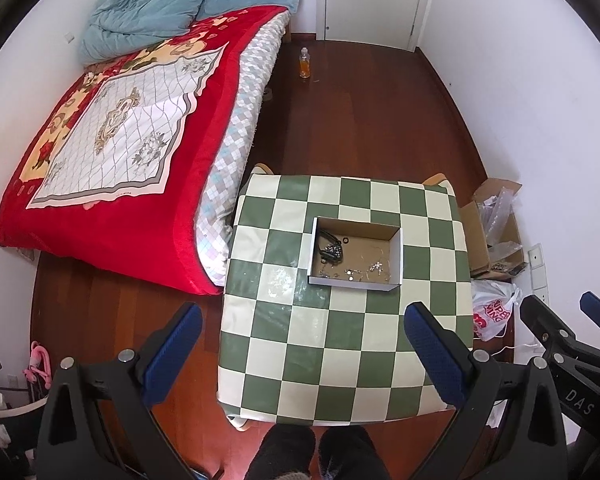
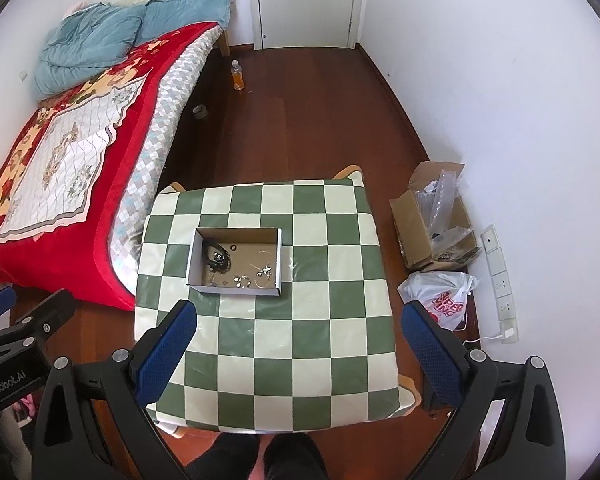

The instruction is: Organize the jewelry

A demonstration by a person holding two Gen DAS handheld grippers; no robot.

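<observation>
A small open cardboard box (image 1: 397,254) (image 2: 194,258) sits on the green-and-cream checkered table (image 1: 340,340) (image 2: 300,340). Inside lie a dark necklace (image 1: 332,250) (image 2: 217,259), a small black ring (image 1: 345,240) (image 2: 233,247) and several silver pieces (image 1: 374,268) (image 2: 256,274). My left gripper (image 1: 304,344) is open and empty, held high above the table's near edge. My right gripper (image 2: 300,340) is open and empty, also held high above the table. The right gripper shows at the right edge of the left wrist view (image 1: 560,320).
A bed with a red blanket (image 1: 112,152) (image 2: 52,184) lies left of the table. An orange bottle (image 1: 305,63) (image 2: 238,76) stands on the wood floor. A cardboard box with plastic wrap (image 2: 432,220), a white bag (image 2: 440,296) and a power strip (image 2: 500,280) lie right.
</observation>
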